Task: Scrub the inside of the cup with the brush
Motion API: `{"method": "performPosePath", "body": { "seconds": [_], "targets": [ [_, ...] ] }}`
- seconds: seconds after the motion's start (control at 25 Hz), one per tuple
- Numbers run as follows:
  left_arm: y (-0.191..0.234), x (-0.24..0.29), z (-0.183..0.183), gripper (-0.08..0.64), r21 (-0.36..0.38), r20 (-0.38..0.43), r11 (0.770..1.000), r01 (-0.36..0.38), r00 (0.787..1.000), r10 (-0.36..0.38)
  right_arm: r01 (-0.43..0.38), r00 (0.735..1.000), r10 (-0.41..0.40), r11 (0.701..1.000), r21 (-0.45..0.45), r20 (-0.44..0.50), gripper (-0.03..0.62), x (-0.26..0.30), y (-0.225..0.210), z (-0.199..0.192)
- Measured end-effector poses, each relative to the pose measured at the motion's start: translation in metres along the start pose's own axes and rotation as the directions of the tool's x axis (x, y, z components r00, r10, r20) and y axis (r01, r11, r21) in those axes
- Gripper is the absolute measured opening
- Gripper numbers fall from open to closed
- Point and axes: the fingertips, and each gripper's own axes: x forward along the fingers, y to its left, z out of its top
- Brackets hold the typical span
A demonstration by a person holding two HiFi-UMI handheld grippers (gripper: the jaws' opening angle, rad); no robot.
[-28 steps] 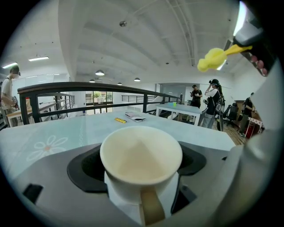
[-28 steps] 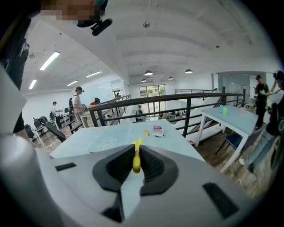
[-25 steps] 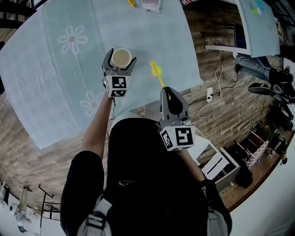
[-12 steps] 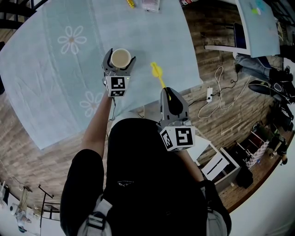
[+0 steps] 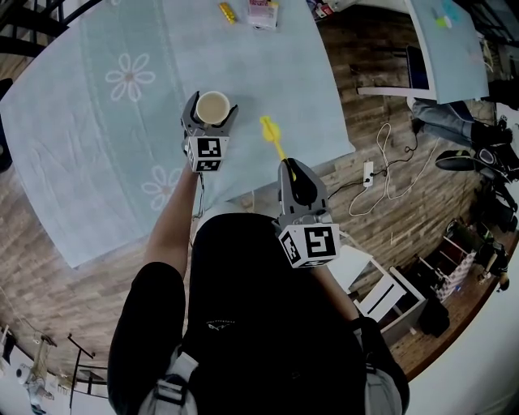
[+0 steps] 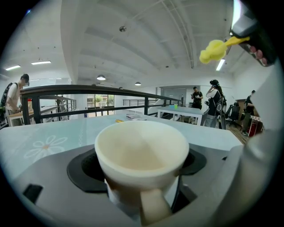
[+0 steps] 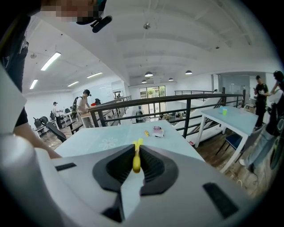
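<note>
Cup first: a cream ceramic cup (image 6: 142,150) stands upright between the jaws of the left gripper (image 5: 212,107). The jaws are parted about as wide as the cup and press on its two sides. Its handle points back toward that gripper's camera, and its open mouth faces up. No view shows whether its base touches the pale blue flower-print tablecloth (image 5: 97,170) beneath the gripper.

The right gripper (image 7: 136,167) has its jaws closed down to a thin slit, pinching the handle of a slim yellow plastic brush (image 5: 274,136). The brush sticks straight out ahead of the jaw tips and ends in a knobbly yellow head. That head hangs to the right of the left gripper, near the cup but clear of its rim.

Well beyond both grippers, at the cloth's far edge, lie a small yellow item (image 5: 228,10) and a pinkish packet (image 5: 262,12).
</note>
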Motion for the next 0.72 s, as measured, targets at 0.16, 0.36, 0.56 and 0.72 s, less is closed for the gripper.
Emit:
{"method": "performPosePath", "body": {
  "seconds": [0.16, 0.36, 0.56, 0.72],
  "targets": [
    [0.000, 0.001, -0.001, 0.430, 0.003, -0.008, 1.000, 0.004, 1.000, -0.004, -0.004, 1.000, 0.004, 1.000, -0.005, 0.014, 0.038, -0.005, 0.003, 0.000],
    [-0.002, -0.001, -0.006, 0.430, 0.003, -0.030, 0.999, 0.035, 0.999, -0.035, -0.005, 0.999, 0.006, 1.000, -0.007, 0.031, 0.038, -0.013, 0.000, 0.001],
    [-0.008, -0.022, 0.001, 0.430, -0.016, -0.023, 0.999, 0.043, 0.999, -0.043, -0.013, 0.999, 0.013, 1.000, -0.008, 0.030, 0.038, -0.020, -0.005, -0.002],
    [-0.024, -0.047, 0.016, 0.430, -0.010, 0.024, 0.998, 0.055, 0.998, -0.055, -0.028, 0.999, 0.028, 0.999, -0.021, 0.037, 0.038, -0.020, -0.005, 0.000]
  ]
}}
